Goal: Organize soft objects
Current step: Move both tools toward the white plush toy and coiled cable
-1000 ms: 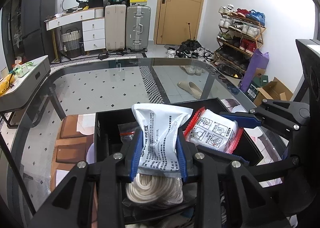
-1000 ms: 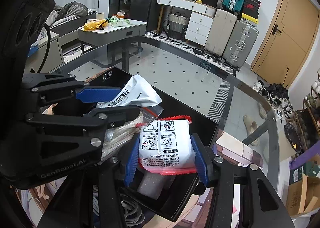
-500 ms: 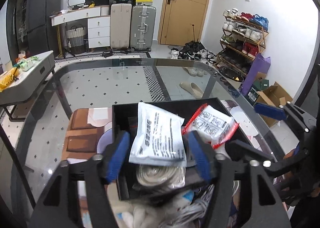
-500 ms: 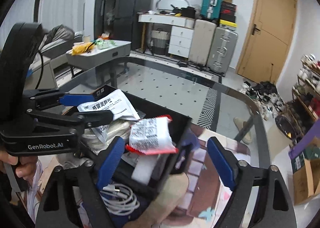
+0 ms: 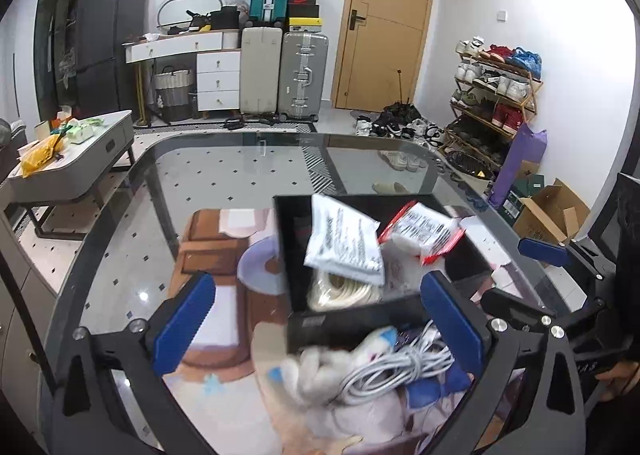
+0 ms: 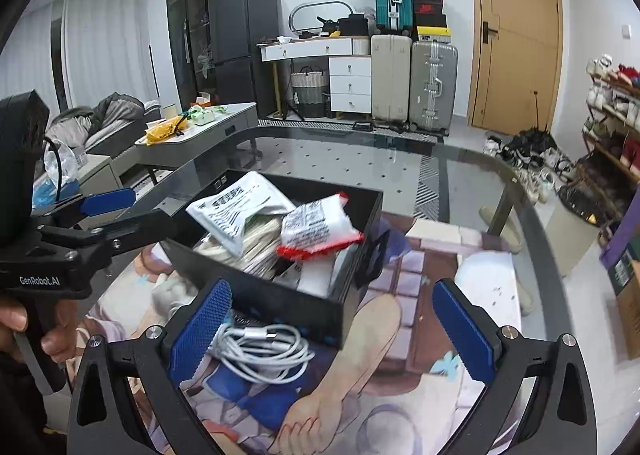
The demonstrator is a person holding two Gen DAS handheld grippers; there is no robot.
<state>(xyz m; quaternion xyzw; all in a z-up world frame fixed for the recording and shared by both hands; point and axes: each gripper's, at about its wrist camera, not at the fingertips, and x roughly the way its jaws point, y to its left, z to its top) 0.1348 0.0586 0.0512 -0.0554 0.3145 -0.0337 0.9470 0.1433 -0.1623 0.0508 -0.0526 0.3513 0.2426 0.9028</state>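
A black box (image 5: 352,321) (image 6: 288,303) stands on the printed mat on the glass table. In it lie a white-grey pouch (image 5: 344,243) (image 6: 236,211), a red-edged white packet (image 5: 428,227) (image 6: 316,231) and a coil of cream rope (image 5: 344,291) (image 6: 248,247). My left gripper (image 5: 320,319) is open and empty, just short of the box's near wall. My right gripper (image 6: 332,331) is open and empty, in front of the box. A white cable bundle (image 5: 396,371) (image 6: 260,351) lies on the mat before the box.
A white plush toy (image 5: 316,371) lies beside the cable. The printed mat (image 6: 408,367) covers the near table. The glass table edge (image 5: 240,135) curves round at the far side. A low grey side table (image 6: 200,131) stands beyond to the left.
Both grippers let go of their packets, opened wide and drew back from the box. The pouch and the red-edged packet now rest in the box.
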